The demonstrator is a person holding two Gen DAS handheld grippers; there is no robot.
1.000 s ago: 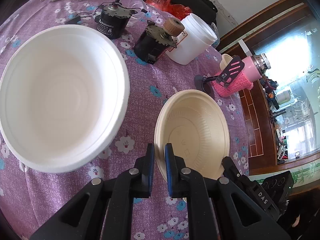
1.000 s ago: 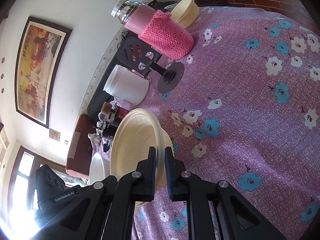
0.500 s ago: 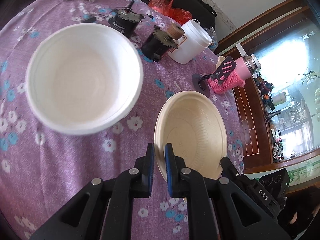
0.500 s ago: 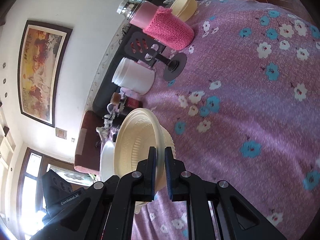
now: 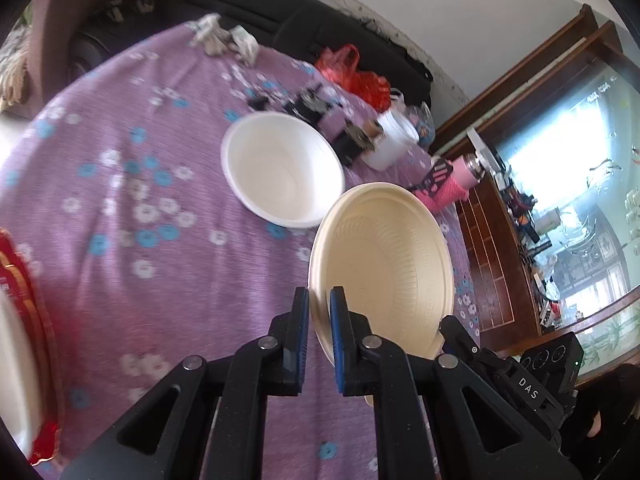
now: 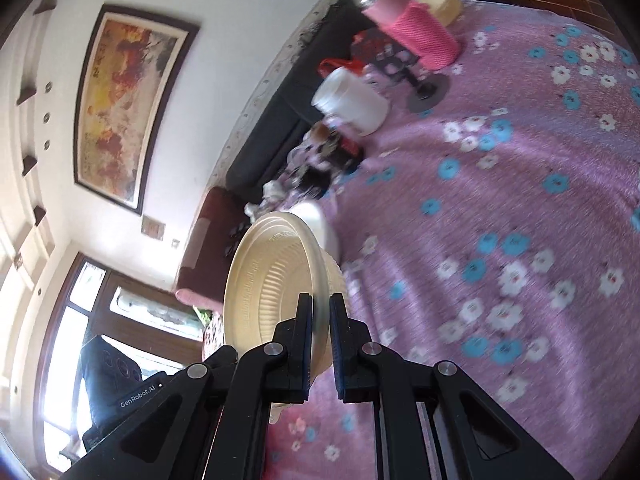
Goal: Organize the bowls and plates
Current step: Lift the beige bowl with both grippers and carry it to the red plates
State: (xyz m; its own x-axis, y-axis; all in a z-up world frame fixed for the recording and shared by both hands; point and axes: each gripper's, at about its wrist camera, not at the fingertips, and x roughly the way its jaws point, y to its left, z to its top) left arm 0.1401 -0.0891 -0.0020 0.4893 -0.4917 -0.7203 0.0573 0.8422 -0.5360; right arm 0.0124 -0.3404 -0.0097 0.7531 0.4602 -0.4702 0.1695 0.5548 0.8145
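Both tongs (image 5: 319, 312) (image 6: 320, 320) clamped on cream bowl (image 5: 384, 264) rim, opposite sides

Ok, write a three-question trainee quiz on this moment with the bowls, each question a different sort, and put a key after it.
1. True or false: both the left gripper and the right gripper are shut on the rim of the same cream bowl.
2. Multiple choice: where is the white bowl? A) resting on the purple floral tablecloth, B) nested in the cream bowl, C) held in a gripper.
3. Fill in: the bottle near the table's far edge wears a knitted sleeve coloured ____.

Key: 1 true; 2 A; 3 pink.
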